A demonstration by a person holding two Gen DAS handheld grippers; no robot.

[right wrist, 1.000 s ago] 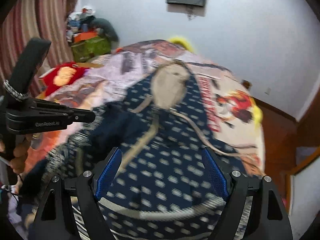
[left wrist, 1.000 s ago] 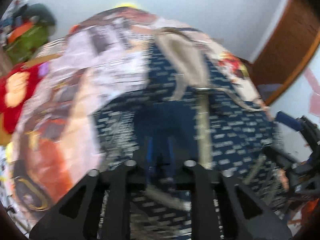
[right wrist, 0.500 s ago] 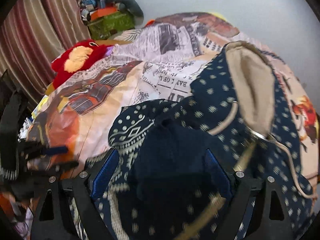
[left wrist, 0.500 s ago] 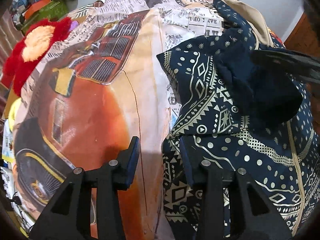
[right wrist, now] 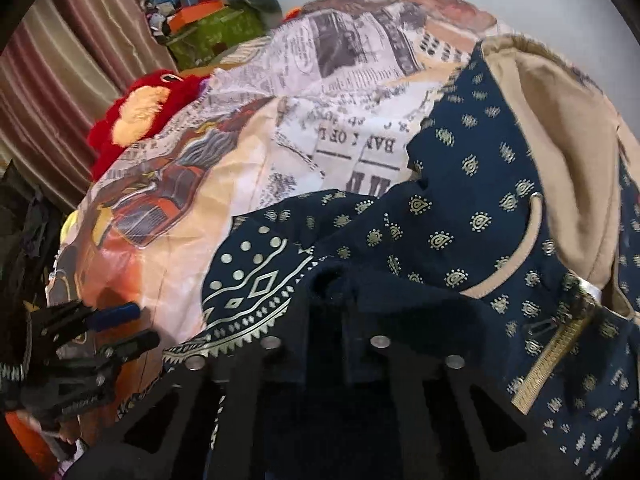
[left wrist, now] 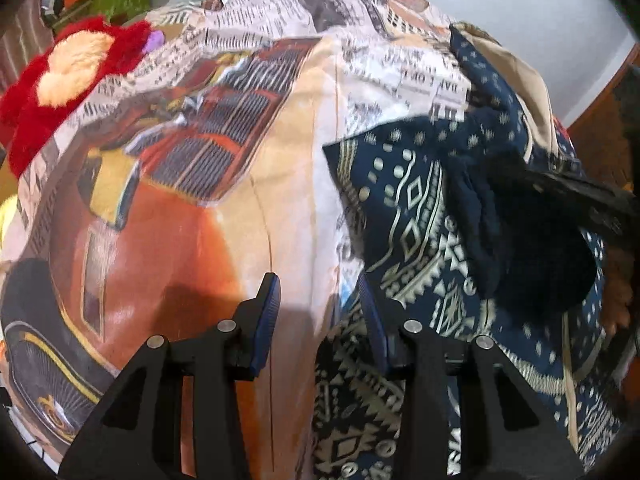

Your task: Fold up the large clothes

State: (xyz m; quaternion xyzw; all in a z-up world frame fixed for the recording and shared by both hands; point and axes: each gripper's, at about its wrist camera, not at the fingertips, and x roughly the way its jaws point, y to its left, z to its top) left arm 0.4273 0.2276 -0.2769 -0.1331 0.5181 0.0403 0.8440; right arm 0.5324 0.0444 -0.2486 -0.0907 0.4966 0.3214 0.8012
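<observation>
Covering the bed is a bedspread (left wrist: pixel 224 184) printed with a big orange car and newspaper words, and a red plush toy (left wrist: pixel 68 76) is sitting by the bed's far left corner, near a striped curtain (right wrist: pixel 60 80). Lying along the right side of the bed is the big blue garment (right wrist: pixel 472 216), dark with gold patterns and a tan lining that is showing up by the far edge. One second ago both grippers were hanging higher over the cloth, and the pictures were blurry. Now they are sitting low by the near edge of the bed. The right gripper (right wrist: pixel 324 344) was wide open half a second ago, and now it is squeezing shut on a dark, plain flap of the blue garment, with the cloth bunching up between its fingers. The left gripper (left wrist: pixel 318 320) is opening its jaws at this moment. Its two blue pads are standing apart, one over the bedspread and one at the left edge of the garment, and nothing is being pinched between them yet. In the right wrist view it is showing at the far left, just beside the cloth. This probably means the person is getting ready for a fold: one side is already being held, and the left gripper still needs to take hold of the garment's edge before the cloth can be lifted and laid over.
</observation>
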